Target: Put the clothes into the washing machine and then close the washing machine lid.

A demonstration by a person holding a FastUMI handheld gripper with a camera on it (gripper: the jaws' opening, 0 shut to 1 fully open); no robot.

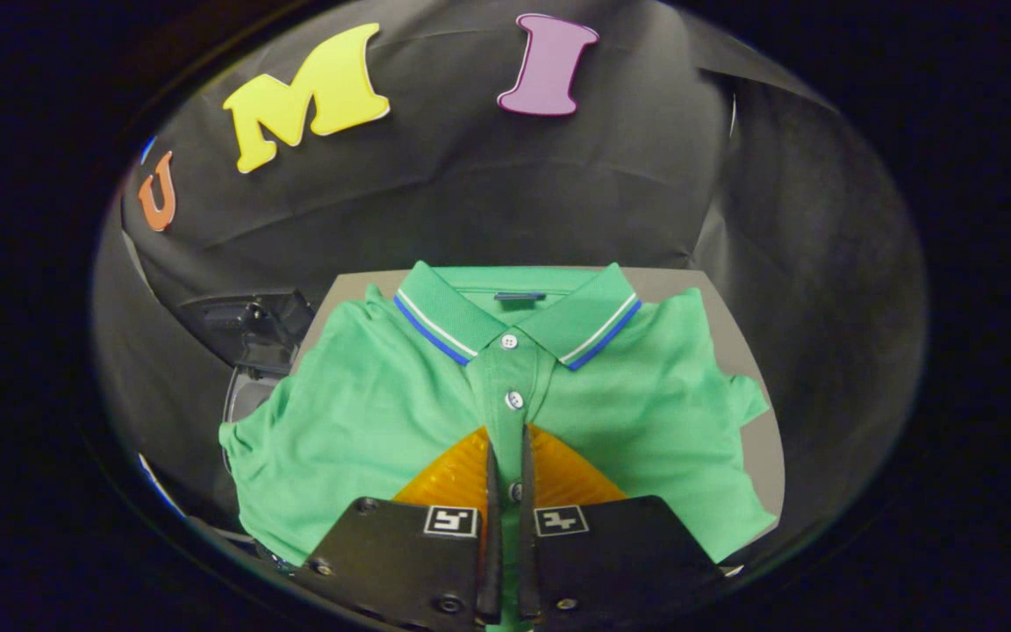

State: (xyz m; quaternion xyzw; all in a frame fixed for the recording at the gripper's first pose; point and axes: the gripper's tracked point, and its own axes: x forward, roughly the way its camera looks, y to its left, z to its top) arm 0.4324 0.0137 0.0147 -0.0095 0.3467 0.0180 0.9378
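A green polo shirt point(365, 412) with a blue and white striped collar lies folded and flat on a grey tabletop point(734, 342). Its buttoned placket runs straight toward me. My gripper point(505, 432) hovers over the lower part of the placket, its fingertips just below the second button. The fingers stand almost together, with only a thin slit between them through which green cloth and a button show. The cloth looks flat and undisturbed, so nothing seems pinched. To the left of the table, beyond the shirt's sleeve, stands a dark machine-like object point(247, 329) with a rounded rim below it.
Black cloth walls close in behind and on both sides of the table. The table's bare grey surface shows along the right edge point(764, 456) and at the far corners.
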